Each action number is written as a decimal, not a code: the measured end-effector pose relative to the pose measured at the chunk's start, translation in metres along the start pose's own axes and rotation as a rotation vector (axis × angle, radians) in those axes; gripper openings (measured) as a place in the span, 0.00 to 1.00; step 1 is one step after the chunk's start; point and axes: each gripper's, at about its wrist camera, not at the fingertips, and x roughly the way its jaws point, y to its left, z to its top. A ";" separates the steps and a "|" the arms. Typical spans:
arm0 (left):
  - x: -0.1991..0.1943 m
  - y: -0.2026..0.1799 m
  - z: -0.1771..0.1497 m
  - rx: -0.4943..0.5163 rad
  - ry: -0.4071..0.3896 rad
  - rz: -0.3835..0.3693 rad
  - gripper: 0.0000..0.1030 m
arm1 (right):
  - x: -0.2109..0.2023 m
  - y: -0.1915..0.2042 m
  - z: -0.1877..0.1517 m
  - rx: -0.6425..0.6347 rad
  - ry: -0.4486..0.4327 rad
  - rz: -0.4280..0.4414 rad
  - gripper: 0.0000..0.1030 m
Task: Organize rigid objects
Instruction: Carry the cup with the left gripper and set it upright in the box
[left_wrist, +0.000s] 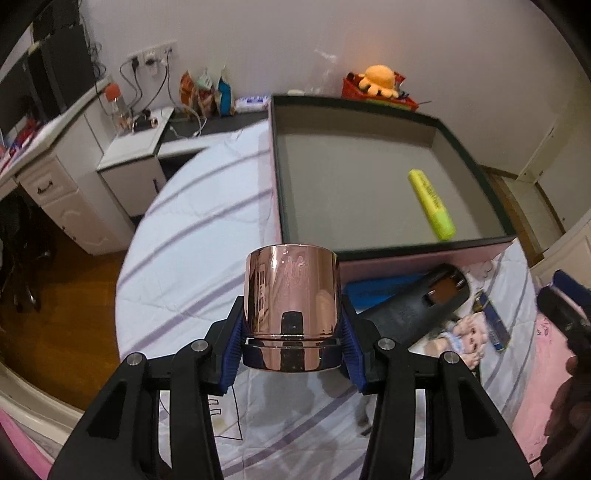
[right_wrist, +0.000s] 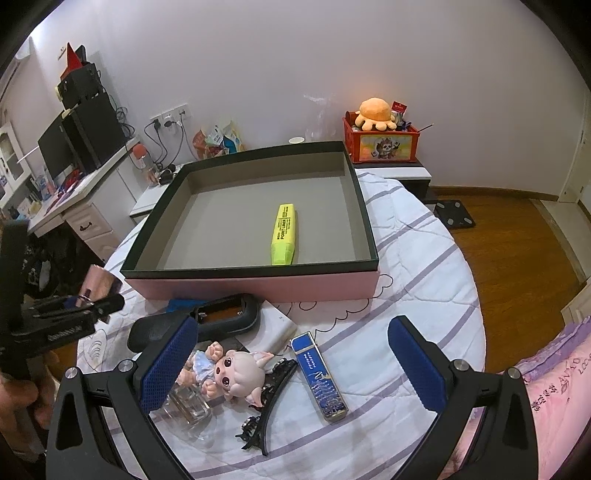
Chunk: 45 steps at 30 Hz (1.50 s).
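Rose-gold cup (left_wrist: 291, 295) clamped between left gripper (left_wrist: 291, 334) pads (near the box (left_wrist: 424, 248)), right gripper (right_wrist: 295, 365) wide, empty

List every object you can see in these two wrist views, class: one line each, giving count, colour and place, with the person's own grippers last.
Shallow cardboard box: one, pink outside, grey inside, dark rim; on the quilt.
Highlighter pen: one, yellow; inside the box.
Shiny metal cylinder: one, rose-gold; between the left gripper's pads.
Black plastic handheld device: one, battery bay open; on the quilt before the box.
Big-eared doll figurine: one, pale pink, blue dress; near edge.
Hair claw clip: one, black; beside the doll.
Slim rectangular case: one, blue; right of the clip.
Plush octopus: one, orange; atop a red crate.
Left gripper: black, blue pads, closed.
Right gripper: black, blue pads, open.
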 end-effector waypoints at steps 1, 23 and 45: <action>-0.003 -0.002 0.002 0.006 -0.008 -0.002 0.46 | -0.001 0.000 0.000 0.003 -0.002 0.001 1.00; 0.048 -0.053 0.092 0.089 -0.005 -0.040 0.46 | -0.005 -0.027 0.010 0.076 -0.042 -0.039 1.00; 0.088 -0.053 0.101 0.103 0.040 0.043 0.87 | 0.005 -0.026 0.011 0.072 -0.024 -0.029 1.00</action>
